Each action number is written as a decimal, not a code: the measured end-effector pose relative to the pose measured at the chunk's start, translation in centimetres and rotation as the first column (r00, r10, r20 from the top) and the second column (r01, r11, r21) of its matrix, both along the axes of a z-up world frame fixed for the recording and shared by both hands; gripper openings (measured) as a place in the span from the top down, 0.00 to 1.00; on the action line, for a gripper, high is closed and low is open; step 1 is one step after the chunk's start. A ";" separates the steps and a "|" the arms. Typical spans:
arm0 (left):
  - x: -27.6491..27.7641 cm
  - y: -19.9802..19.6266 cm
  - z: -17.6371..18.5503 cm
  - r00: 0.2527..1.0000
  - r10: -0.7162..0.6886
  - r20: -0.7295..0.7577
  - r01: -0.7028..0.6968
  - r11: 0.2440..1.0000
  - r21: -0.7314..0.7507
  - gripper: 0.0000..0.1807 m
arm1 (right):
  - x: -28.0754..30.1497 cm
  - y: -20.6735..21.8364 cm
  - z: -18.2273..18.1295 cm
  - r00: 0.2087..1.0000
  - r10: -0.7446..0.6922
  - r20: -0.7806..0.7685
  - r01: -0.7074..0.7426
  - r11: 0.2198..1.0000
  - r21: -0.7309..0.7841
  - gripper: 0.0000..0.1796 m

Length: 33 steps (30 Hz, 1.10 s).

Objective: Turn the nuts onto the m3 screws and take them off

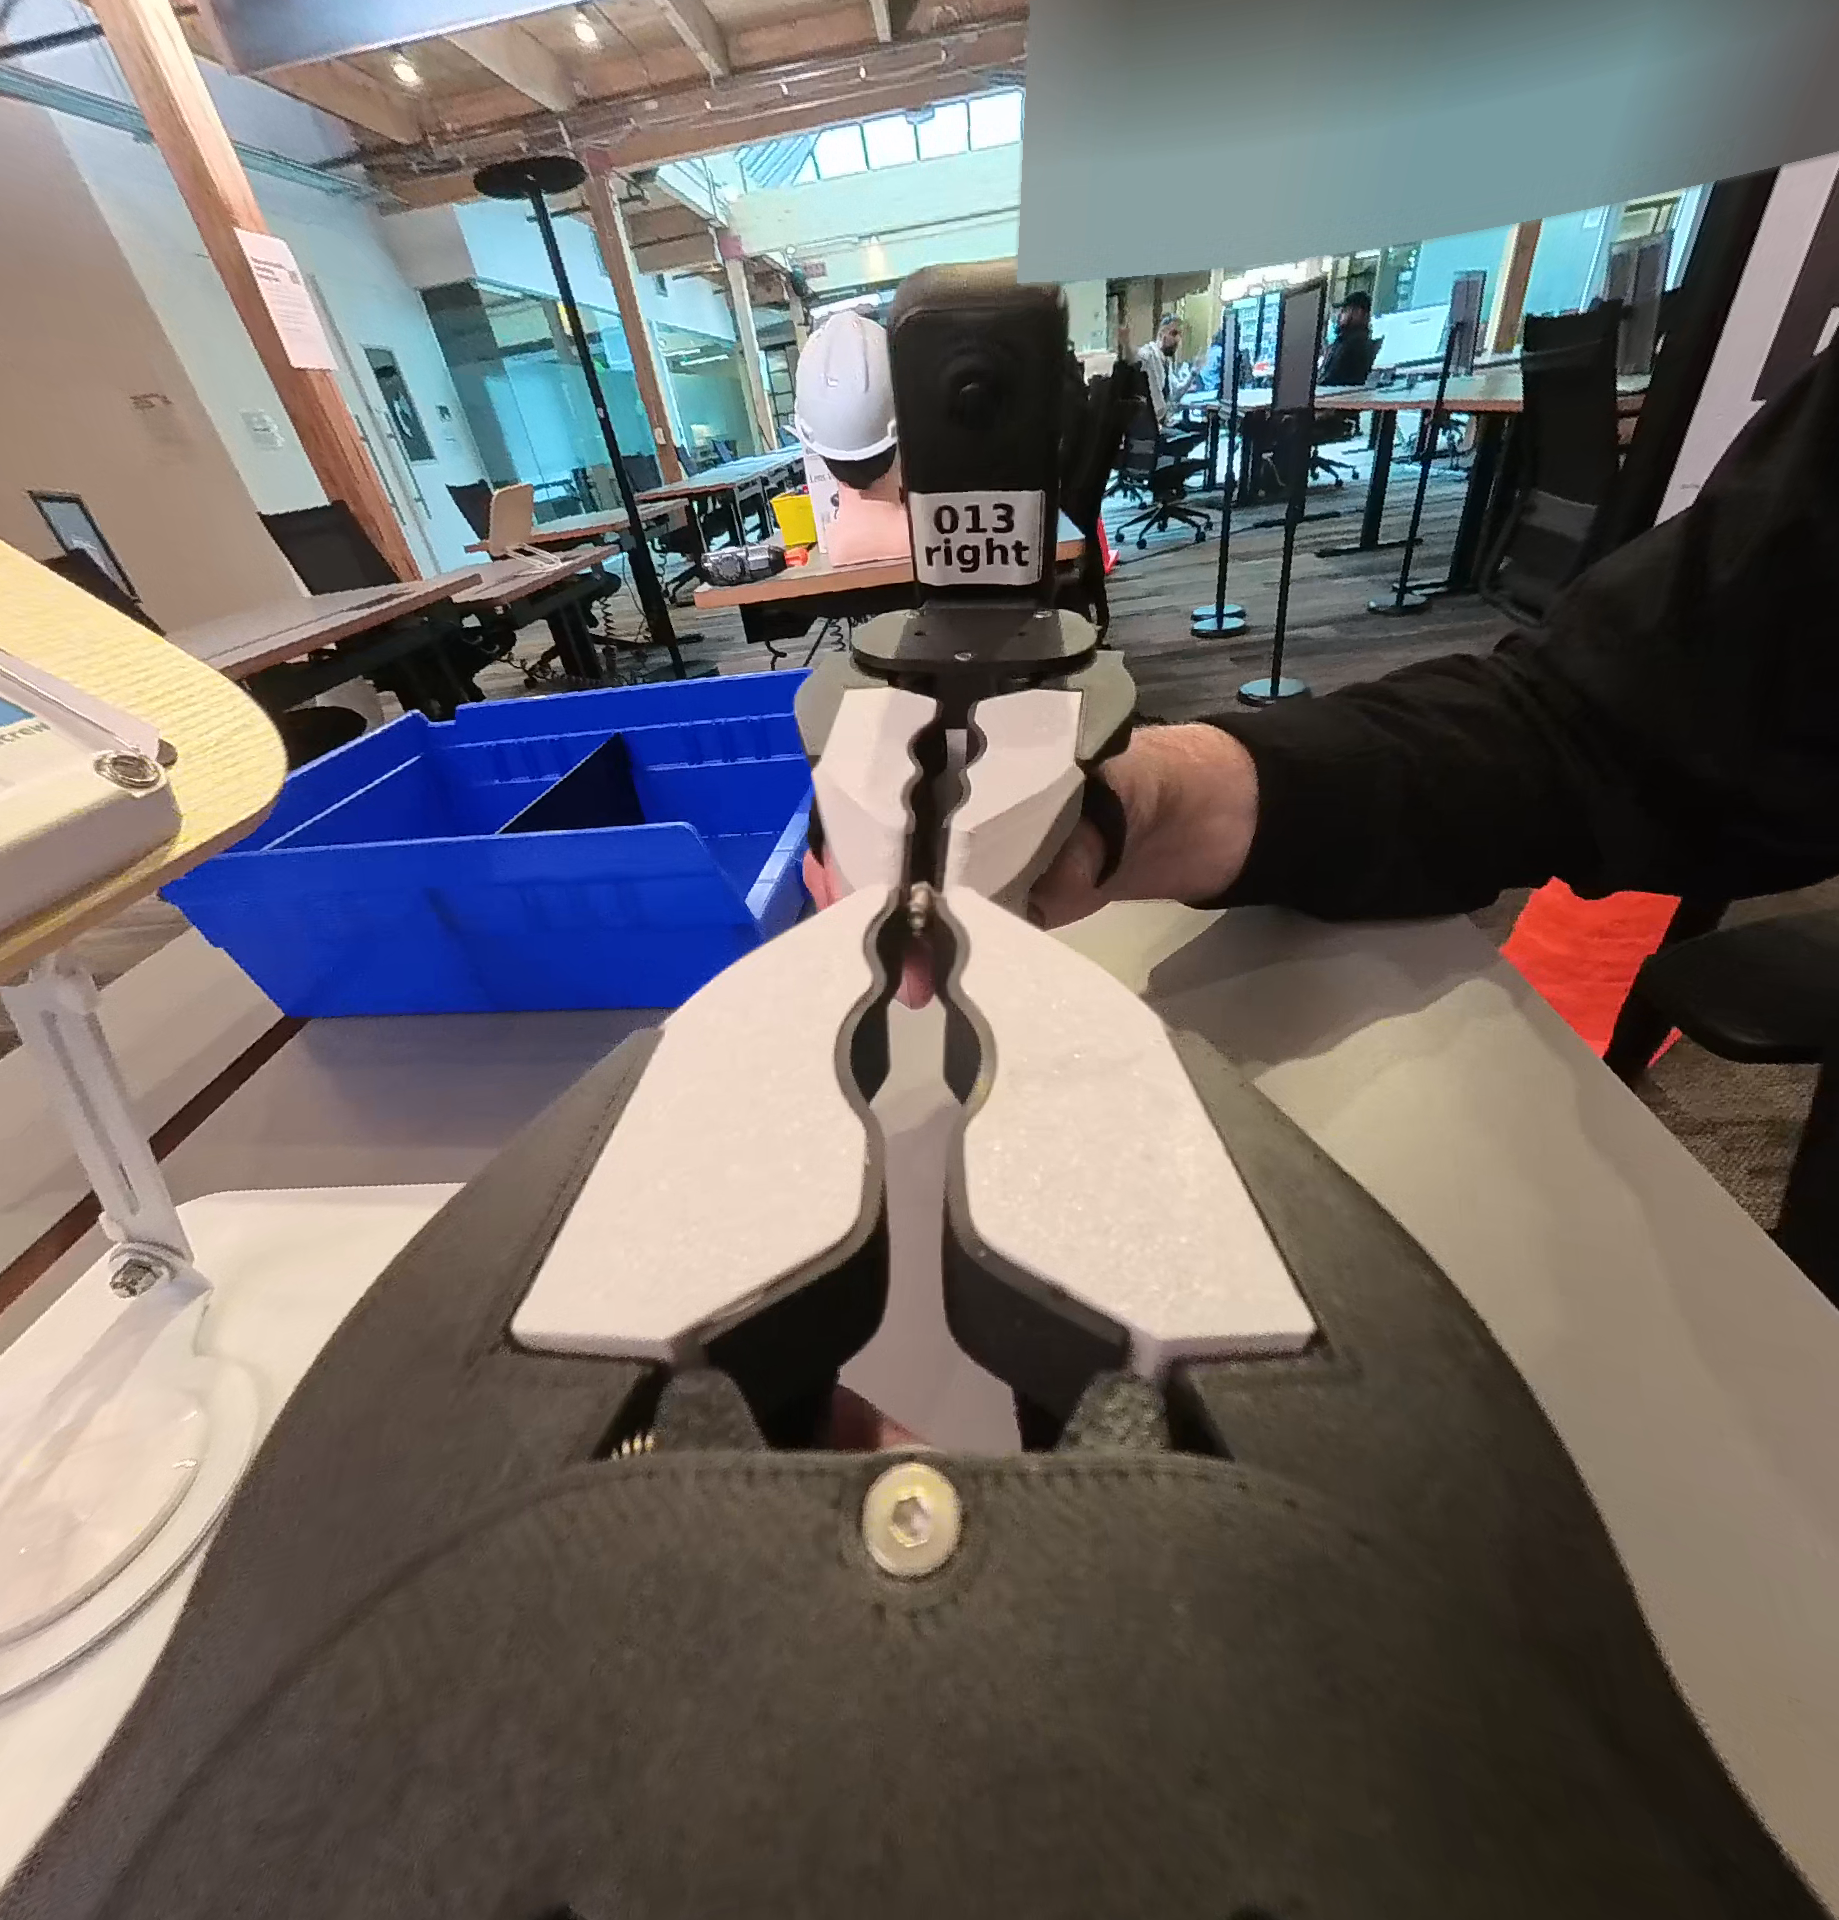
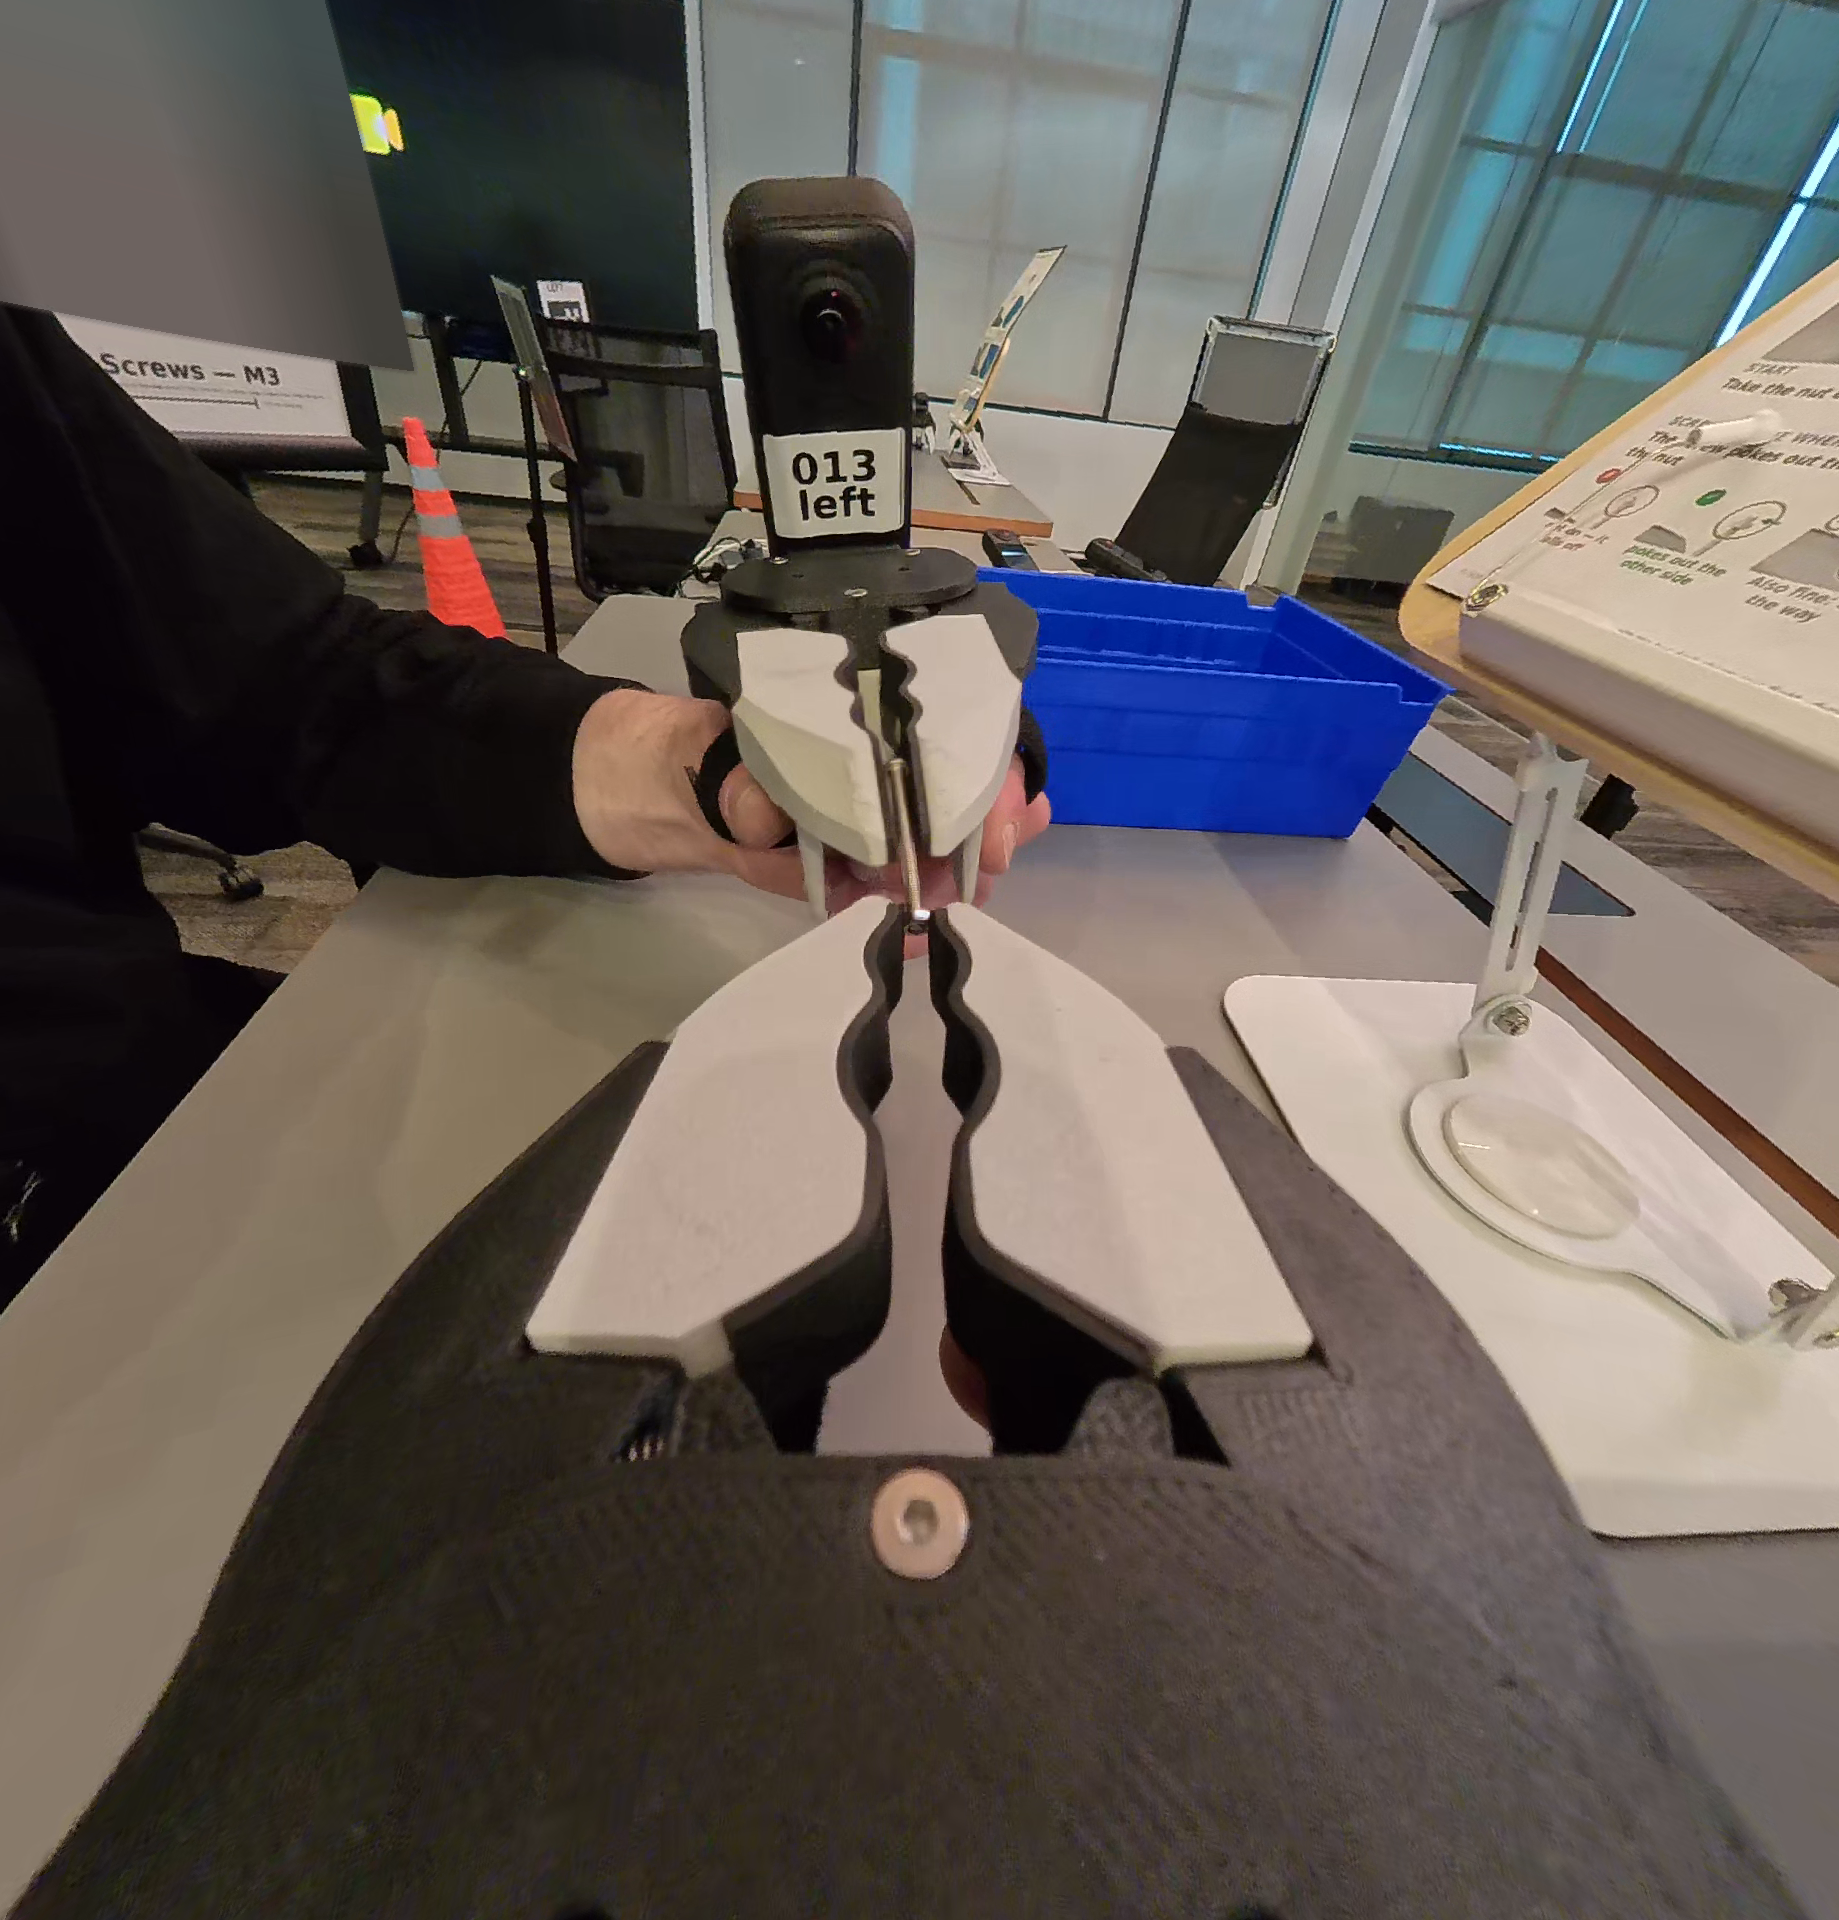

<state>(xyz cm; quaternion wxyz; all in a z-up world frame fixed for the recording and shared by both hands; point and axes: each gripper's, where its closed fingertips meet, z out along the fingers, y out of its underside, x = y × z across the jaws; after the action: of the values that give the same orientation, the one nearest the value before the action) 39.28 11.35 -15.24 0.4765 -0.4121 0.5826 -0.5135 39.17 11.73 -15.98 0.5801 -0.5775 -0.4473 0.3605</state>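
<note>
The left tool (image 2: 899,821) pinches the screw (image 2: 899,831) along its length, tip pointing out at mid-frame. The right tool (image 2: 917,920) is nearly closed on the nut (image 2: 919,914) and meets that tip, apparently so the nut can turn on the thread. A grey desk (image 2: 375,1091) carries a blue bin (image 2: 1206,717) in an open office.

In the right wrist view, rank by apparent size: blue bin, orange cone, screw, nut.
1. Blue bin
2. Orange cone, farther back, so true size unsure
3. Screw, in the left gripper
4. Nut, in the right gripper
</note>
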 end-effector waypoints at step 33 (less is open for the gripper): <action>0.5 1.4 0.1 0.999 -0.045 0.012 0.047 0.924 -0.379 0.98 | 0.7 1.5 0.1 0.926 -0.316 0.206 0.222 0.898 0.379 0.97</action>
<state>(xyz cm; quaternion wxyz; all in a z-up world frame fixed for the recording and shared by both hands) 39.77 12.71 -15.11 0.3766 -0.4818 0.4812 -0.6280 39.85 13.22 -15.89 0.6533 -0.5647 -0.4917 0.1114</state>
